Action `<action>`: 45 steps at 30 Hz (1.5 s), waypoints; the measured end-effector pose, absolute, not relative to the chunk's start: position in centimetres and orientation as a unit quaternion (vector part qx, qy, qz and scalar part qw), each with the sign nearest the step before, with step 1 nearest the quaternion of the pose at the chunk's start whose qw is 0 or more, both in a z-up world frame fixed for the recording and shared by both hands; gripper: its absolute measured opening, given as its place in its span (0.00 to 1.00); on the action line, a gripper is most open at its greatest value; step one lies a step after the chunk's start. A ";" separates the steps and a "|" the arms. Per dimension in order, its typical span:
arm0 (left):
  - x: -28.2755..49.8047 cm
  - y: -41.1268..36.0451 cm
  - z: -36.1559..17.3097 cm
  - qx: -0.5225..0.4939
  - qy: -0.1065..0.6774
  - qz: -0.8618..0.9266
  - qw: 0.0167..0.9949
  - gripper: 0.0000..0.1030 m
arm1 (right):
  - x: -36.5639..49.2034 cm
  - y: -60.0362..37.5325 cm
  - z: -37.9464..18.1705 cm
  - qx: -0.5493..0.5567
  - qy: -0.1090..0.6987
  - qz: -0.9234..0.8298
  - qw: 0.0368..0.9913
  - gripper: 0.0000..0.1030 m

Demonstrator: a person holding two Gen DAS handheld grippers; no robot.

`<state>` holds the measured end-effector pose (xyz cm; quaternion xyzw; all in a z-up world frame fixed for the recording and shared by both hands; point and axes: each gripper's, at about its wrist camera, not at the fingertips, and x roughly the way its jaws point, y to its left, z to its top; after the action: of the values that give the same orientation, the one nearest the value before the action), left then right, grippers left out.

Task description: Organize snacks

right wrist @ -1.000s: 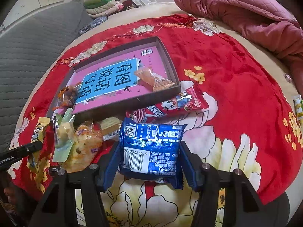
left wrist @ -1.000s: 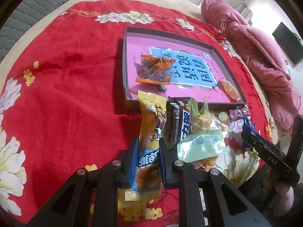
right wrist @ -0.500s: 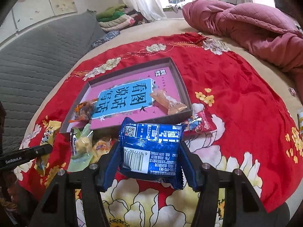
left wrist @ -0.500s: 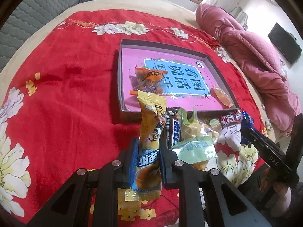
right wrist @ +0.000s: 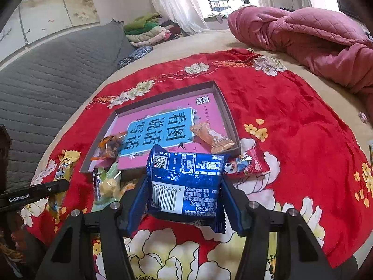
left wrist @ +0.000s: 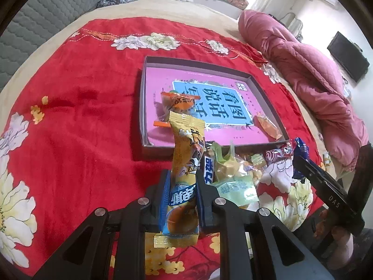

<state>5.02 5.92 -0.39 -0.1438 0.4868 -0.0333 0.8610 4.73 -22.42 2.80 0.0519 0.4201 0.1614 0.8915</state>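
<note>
- Yellow snack packet pinched upright near its lower end in the left gripper, jaws pressed tight against both its sides, raised over the red floral cloth just in front of the shallow box.
- Blue snack packet clamped between the pads of the right gripper, barcode side facing the camera, also held above the cloth near the box's front edge.
- Inside the box, on its pink-and-blue printed bottom: an orange-wrapped snack toward the left, a paler orange packet at the right front corner.
- Loose heap just in front of the box: a pale green bag, a yellowish twist-tied bag, a red cartoon packet.
- Beyond the cloth: a pink quilt, a grey quilted headboard.
</note>
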 end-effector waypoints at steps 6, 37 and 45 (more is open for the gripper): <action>5.3 5.7 0.1 -0.144 0.482 -0.034 0.864 0.20 | 4.8 -21.9 3.1 0.042 0.408 0.169 0.896 0.58; 8.5 3.3 1.1 -0.136 0.473 -0.040 0.869 0.20 | 6.3 -22.3 3.3 0.062 0.393 0.163 0.903 0.58; 9.8 2.5 0.8 -0.128 0.476 -0.037 0.870 0.20 | 7.3 -21.7 3.2 0.059 0.385 0.168 0.906 0.58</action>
<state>9.76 2.49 0.80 -0.1276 0.4757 -0.0371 0.8695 7.28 -21.70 3.25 0.0592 0.3848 0.1677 0.9057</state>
